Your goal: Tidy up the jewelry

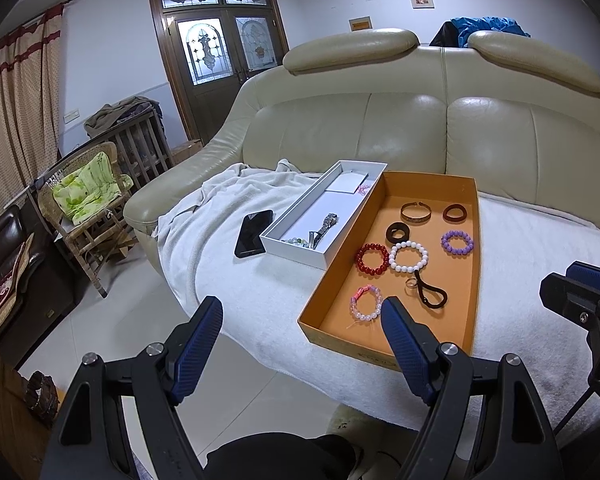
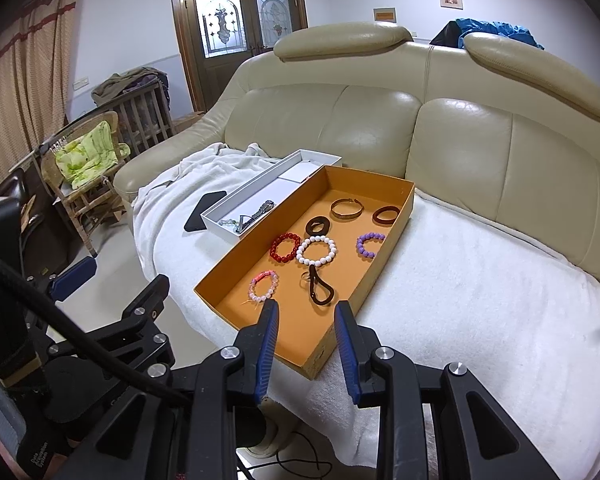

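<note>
Two claws held short of the near end of the orange cardboard tray (image 2: 364,280), both tilted down toward it, neither touching anything. Left claw (image 1: 302,314) spread wide with nothing between its pads; right claw (image 2: 306,320) narrowed to a modest gap, likewise empty. Jewelry laid out loose on the tray floor on the towel-covered sofa seat (image 2: 480,300): nearest the front wall, a pink bead bracelet (image 2: 263,285); just beside it, a dark cord loop (image 2: 321,290) with a small metal ring (image 2: 306,276) at its far end, long axis running away from the claws along the tray's length. Farther in, a white bead bracelet (image 2: 316,250) touching a red bead bracelet (image 2: 286,246), then a purple bead bracelet (image 2: 369,243) toward the right wall, a dark ring-shaped band (image 2: 318,226), a metal bangle (image 2: 347,208) and a brown band (image 2: 385,213) at the back. Alongside the tray's left wall, a long white box (image 1: 300,216) holding a metal watch (image 1: 326,224) and some small beads, a black phone (image 1: 254,232) beside it on the towel. Straight ahead of the right claw and slightly below: the cord loop and pink bracelet, so probably the right hand's pick, approached with pads across the cord's long axis. Left claw offset toward the tray's near left corner, closer to the white box, likely better placed for anything bound there.
</note>
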Tool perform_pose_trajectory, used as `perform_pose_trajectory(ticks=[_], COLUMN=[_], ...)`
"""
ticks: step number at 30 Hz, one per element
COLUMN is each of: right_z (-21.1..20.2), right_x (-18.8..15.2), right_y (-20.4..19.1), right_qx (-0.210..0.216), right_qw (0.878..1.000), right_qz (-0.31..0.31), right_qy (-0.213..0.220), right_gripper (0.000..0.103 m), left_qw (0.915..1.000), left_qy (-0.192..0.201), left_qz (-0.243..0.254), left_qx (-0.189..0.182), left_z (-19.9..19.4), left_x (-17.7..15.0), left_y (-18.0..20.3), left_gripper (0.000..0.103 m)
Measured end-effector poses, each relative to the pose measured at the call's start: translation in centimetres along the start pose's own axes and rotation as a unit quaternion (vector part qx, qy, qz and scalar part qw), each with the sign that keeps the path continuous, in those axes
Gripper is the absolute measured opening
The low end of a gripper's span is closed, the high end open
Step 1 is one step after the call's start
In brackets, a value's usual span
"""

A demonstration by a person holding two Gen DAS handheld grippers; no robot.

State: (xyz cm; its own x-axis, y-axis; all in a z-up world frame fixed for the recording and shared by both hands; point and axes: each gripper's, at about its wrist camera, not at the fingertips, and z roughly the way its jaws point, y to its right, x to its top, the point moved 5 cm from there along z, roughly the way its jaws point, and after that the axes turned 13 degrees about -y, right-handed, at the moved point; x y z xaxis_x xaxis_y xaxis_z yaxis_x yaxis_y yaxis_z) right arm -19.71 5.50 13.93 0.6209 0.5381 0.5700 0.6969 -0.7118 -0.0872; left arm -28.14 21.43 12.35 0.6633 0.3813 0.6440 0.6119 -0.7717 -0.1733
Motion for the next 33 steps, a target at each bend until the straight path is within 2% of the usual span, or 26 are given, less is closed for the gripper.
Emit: perform_pose_trajectory(ticks=[33], right_z=[0.94], right_x=[0.16], right_y=[0.13], right_qx=[-0.002], right_qw=[1.0], right_qz=[0.007], right_qy=[-0.003], right_gripper=[0.032], left_qw=[1.0], left_qy=[-0.005], left_qz=[0.007], left_qx=[0.003], left_z=[0.74], left_x=[0.11], left_y=[0.29], left_gripper=[0.082])
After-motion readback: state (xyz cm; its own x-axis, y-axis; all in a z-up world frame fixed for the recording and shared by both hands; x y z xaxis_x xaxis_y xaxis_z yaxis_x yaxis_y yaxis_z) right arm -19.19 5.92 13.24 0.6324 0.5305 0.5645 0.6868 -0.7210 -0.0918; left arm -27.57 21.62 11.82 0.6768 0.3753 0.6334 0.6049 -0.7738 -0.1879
